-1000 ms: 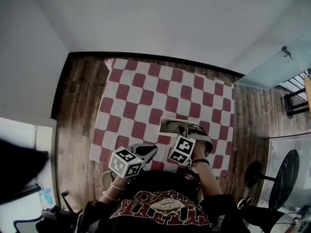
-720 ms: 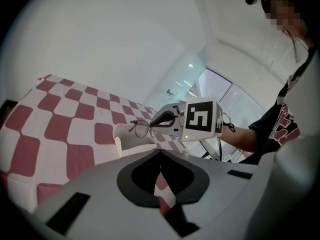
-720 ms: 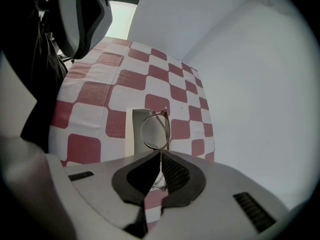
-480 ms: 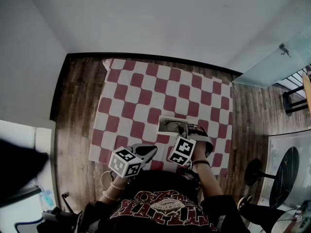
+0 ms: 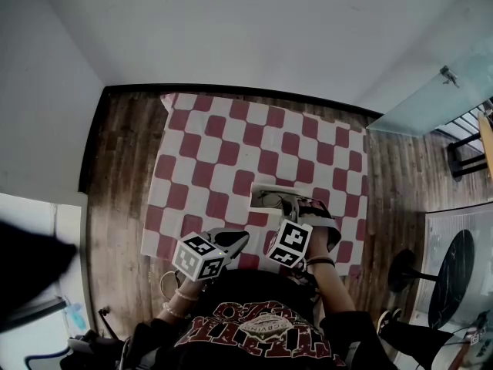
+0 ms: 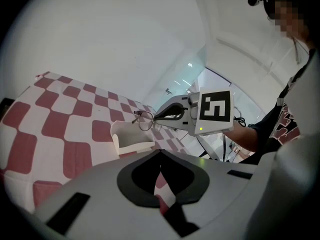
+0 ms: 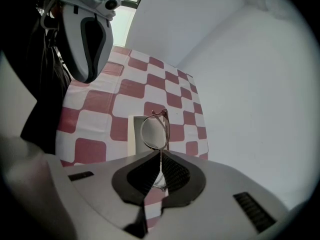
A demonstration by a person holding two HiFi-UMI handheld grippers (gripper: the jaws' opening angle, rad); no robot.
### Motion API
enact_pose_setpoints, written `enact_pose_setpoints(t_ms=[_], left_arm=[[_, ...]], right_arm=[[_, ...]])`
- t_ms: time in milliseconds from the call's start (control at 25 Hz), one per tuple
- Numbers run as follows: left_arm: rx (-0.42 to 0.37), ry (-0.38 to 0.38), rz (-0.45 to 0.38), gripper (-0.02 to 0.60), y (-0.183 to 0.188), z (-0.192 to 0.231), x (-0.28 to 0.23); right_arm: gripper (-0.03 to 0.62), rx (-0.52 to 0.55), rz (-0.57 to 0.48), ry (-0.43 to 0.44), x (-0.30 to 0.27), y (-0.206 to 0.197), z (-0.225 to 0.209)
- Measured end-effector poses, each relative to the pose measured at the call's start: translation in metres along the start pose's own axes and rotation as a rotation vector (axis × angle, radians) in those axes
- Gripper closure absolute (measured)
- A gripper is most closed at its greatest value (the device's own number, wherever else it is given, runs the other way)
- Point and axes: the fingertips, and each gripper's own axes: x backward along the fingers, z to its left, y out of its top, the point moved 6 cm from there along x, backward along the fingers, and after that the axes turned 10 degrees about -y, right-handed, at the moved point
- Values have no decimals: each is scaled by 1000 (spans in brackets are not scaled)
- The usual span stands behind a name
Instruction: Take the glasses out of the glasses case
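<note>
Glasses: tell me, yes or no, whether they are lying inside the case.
No, the right gripper has the glasses clamped between its jaws, held up above the open white case.

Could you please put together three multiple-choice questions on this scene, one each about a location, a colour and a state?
1. Where are the glasses?
A. On the floor
B. In the right gripper, above the open case
C. On a shelf

2. What colours is the tablecloth?
A. Red and white checks
B. Plain blue
C. Green stripes

3. How do the jaws of the left gripper stand?
A. Clamped on the case
B. Wide apart
C. Together, on nothing

Answers:
1 B: the right gripper view shows the frame pinched between its jaws, with the white case beyond.
2 A: the head view shows the checks.
3 C: the left gripper view shows the tips meeting, with only cloth behind them.
</note>
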Motion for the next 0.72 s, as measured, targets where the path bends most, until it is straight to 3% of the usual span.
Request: enact_pose_setpoints(t_ms=[720], left_arm=[[2,2,12,578,-4,3,-2]], right_arm=[[572,-8,-22,-9,31,5,-13]])
